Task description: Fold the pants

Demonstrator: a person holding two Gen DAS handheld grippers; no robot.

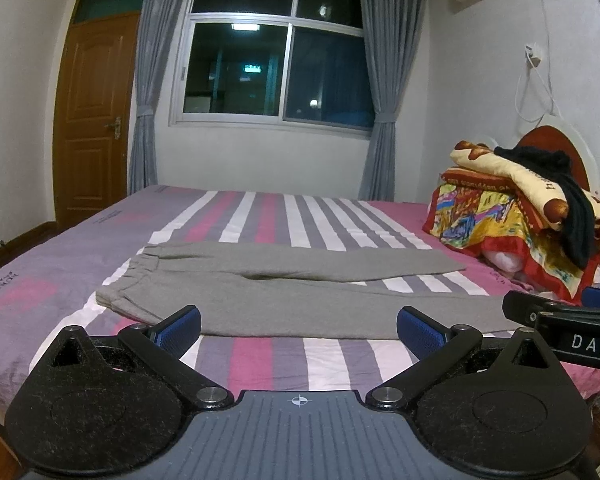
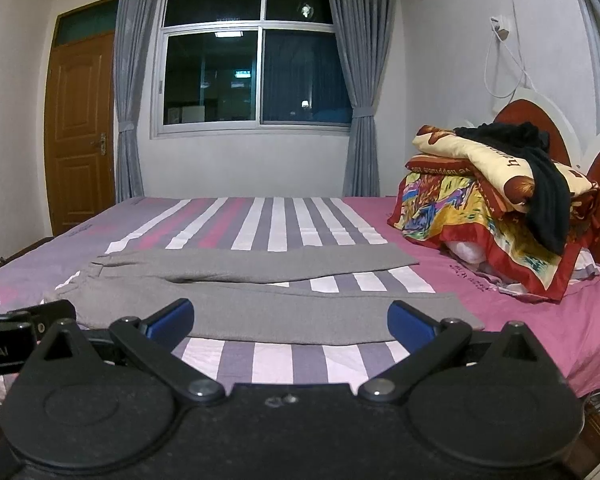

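Pants: one grey pair (image 1: pixel 300 292) lying flat and unfolded on the bed, waistband to the left, the two legs running right and splayed apart in a narrow V; the striped sheet shows between them.
Pants, right wrist view: the same pair (image 2: pixel 268 304), the near leg reaching across between the gripper's fingers, the far leg ending short of the bedding pile.
Left gripper: one (image 1: pixel 299 326), held low at the near edge of the bed, its two blue-padded fingers (image 1: pixel 180 326) spread wide with nothing between them; it is not touching the pants.
Right gripper: one (image 2: pixel 291 320), also at the near edge, its two blue fingers (image 2: pixel 410 322) spread wide and holding nothing; its black body shows at the right edge of the left wrist view.
Bed: one (image 1: pixel 44 280), covered by a sheet striped in purple, pink and white.
Bedding pile: one stack of colourful folded quilts (image 1: pixel 508 216) at the head end, right of the pants and apart from them.
Black garment: one (image 1: pixel 572 208) draped over the top of the pile.
Window: one (image 1: pixel 276 56), dark outside, with two grey curtains (image 1: pixel 144 100) tied back.
Door: one wooden door (image 1: pixel 96 120) on the left wall.
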